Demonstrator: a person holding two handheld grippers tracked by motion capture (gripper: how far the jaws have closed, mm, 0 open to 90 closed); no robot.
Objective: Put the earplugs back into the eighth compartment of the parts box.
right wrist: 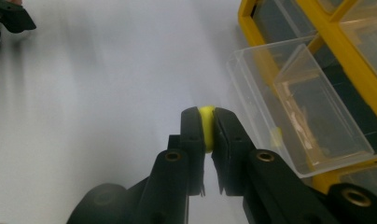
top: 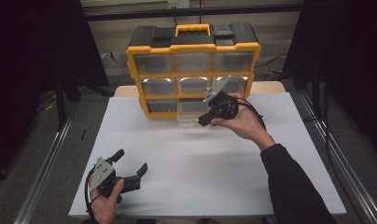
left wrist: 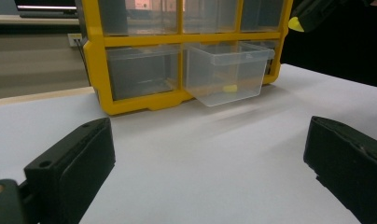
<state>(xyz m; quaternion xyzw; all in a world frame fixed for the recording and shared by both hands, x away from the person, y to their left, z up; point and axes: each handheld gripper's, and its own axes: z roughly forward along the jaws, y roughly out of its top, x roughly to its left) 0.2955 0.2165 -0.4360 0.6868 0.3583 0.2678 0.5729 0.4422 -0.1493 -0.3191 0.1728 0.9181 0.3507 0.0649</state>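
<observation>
The right gripper (right wrist: 206, 122) has its jaws clamped on a small yellow piece (right wrist: 206, 126), pinching it by its sides so that its rounded top pokes out between the tips. In the high view this gripper (top: 201, 120) hangs near the back edge of the surface (top: 186, 163), just in front of the yellow-framed drawer cabinet (top: 194, 46) that stands at that back edge. The grip is narrow and right at the tips, which suits a piece this small: it leaves the piece free to drop cleanly once the jaws part.

A clear drawer (left wrist: 226, 70) in the bottom row of the cabinet is pulled partway out over the surface, so its open top is reachable from above. Another small yellow piece (left wrist: 230, 88) already lies inside it, near the front wall. My guess is that the held piece is either heading into that drawer or has just been lifted out of it; the pictures cannot settle which.

The left gripper (top: 130, 169) rests low near the front left corner of the surface, well apart from the cabinet. Its jaws stand wide apart with nothing between them, and it points toward the open drawer, seemingly parked out of the way while the right hand (top: 245, 122) works.
</observation>
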